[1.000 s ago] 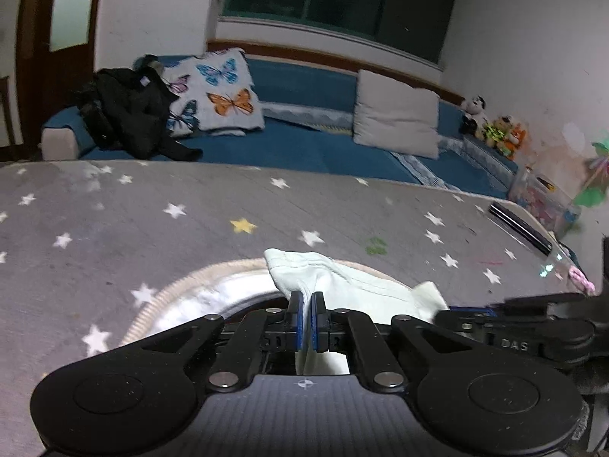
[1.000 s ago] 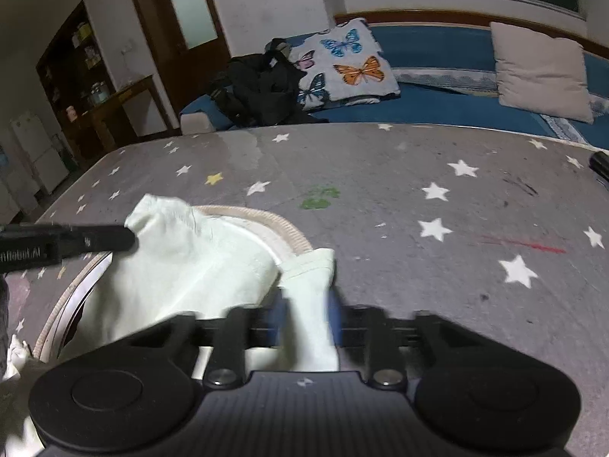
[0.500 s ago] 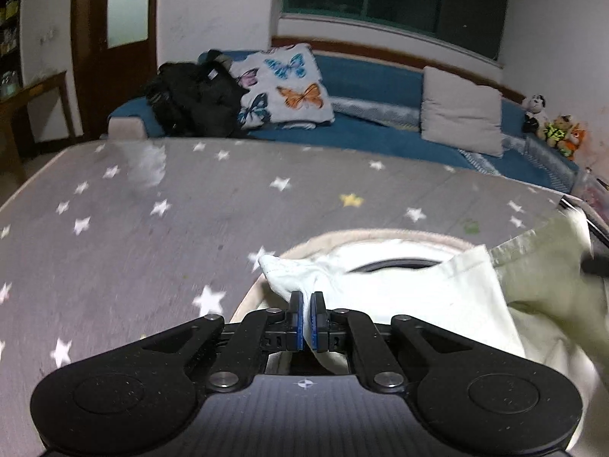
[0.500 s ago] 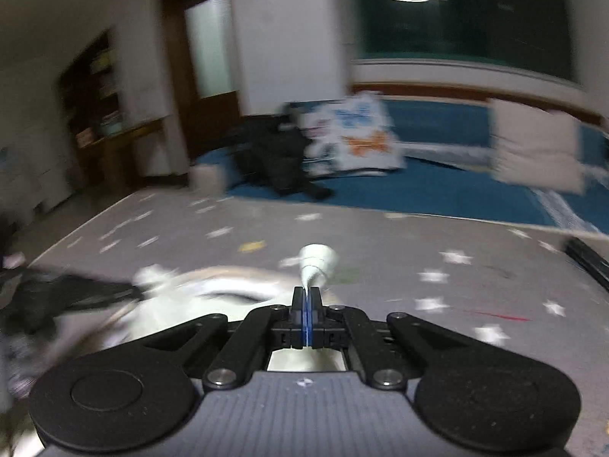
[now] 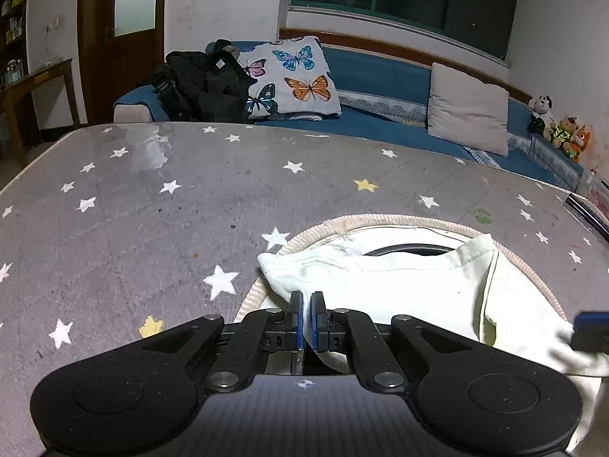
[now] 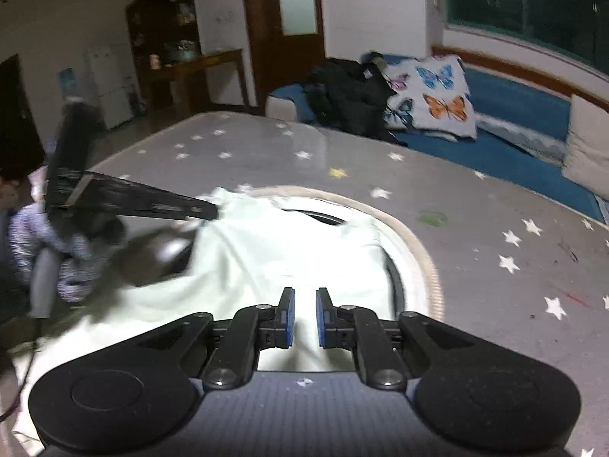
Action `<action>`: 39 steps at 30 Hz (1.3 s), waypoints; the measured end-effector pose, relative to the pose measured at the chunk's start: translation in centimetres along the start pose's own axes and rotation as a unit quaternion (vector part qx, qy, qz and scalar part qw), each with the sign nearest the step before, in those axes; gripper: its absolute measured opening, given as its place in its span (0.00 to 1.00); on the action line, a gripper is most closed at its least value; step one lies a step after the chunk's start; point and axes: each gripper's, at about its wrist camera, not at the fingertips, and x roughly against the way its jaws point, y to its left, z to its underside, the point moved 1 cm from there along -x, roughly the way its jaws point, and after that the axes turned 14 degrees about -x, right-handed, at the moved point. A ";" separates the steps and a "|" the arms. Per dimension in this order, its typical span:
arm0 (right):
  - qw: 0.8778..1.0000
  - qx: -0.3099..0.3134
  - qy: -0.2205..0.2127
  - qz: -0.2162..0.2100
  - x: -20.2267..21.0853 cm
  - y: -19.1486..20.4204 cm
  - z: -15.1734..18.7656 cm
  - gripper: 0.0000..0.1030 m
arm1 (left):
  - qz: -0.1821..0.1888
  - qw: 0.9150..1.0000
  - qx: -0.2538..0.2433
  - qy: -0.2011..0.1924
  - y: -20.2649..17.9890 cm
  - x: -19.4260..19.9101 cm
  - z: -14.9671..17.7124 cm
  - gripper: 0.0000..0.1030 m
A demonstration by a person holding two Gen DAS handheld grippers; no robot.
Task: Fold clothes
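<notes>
Between left hand-held gripper (image 5: 307,314) pads, garment (image 5: 399,282).

Soft matt cloth garment (image 5: 399,285), ribbed woven basket rim (image 5: 380,221), glossy star-printed tabletop (image 5: 190,198).

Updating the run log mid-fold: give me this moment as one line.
left tongs: shut on pale green cloth garment | right tongs: open above garment | garment: draped over round beige-rimmed basket
</notes>
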 end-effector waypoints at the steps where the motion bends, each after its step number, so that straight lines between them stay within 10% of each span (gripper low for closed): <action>1: 1.000 0.000 0.003 0.005 -0.7 -0.4 -0.4 0.12 | 0.000 1.000 0.000 0.001 0.0 -0.1 0.0 0.04; 5: 1.000 0.008 0.012 0.014 -3.2 -0.5 -0.2 0.32 | -0.001 1.000 0.000 0.006 -0.1 -0.2 0.2 0.04; 31: 1.000 0.019 0.008 -0.019 -4.1 1.9 0.7 0.31 | 0.006 1.000 0.008 0.008 0.2 -0.9 0.4 0.05; 39: 1.000 -0.001 0.009 -0.014 -4.8 1.3 0.4 0.02 | 0.007 1.000 0.006 0.006 0.3 -1.0 0.3 0.05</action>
